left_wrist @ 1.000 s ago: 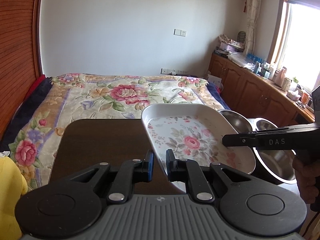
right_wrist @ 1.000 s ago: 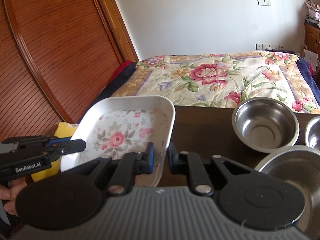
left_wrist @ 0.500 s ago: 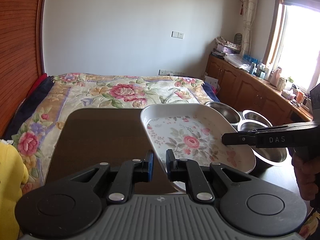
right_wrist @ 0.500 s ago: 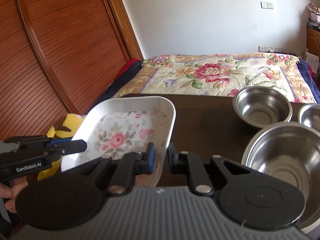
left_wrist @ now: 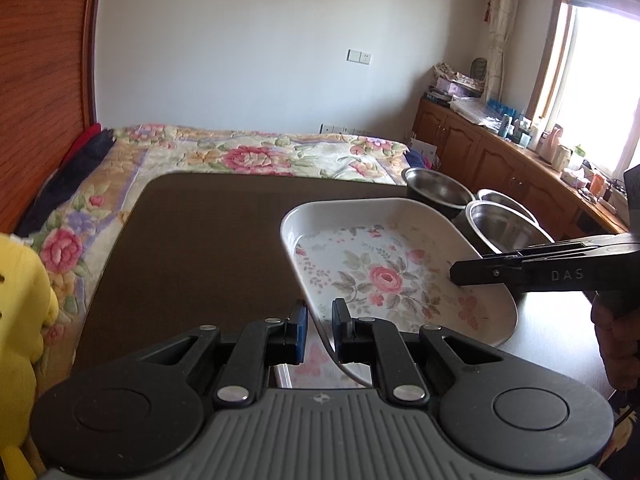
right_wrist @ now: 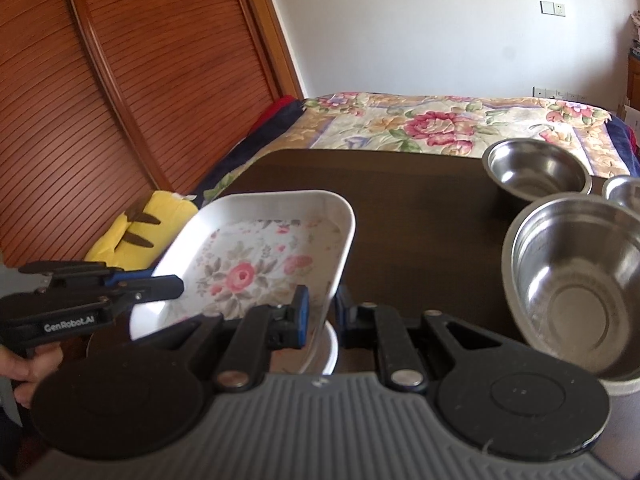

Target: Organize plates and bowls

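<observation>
- Your right gripper (right_wrist: pixel 320 316) pinches the floral dish (right_wrist: pixel 256 264) by its rim, tilted.
- Left of it, your left gripper (right_wrist: pixel 176 286) grips the opposite edge.
- Three steel bowls (right_wrist: pixel 576 284) sit to its right.

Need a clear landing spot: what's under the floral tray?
Under the tray, held by both tools, a white rim and floral patch peek out, likely another dish; the tray hides the rest.

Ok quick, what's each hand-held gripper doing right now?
Left hand-held gripper: closed on the flowery tray's rim.
Right hand-held gripper: closed on the same tray's opposite rim.
</observation>
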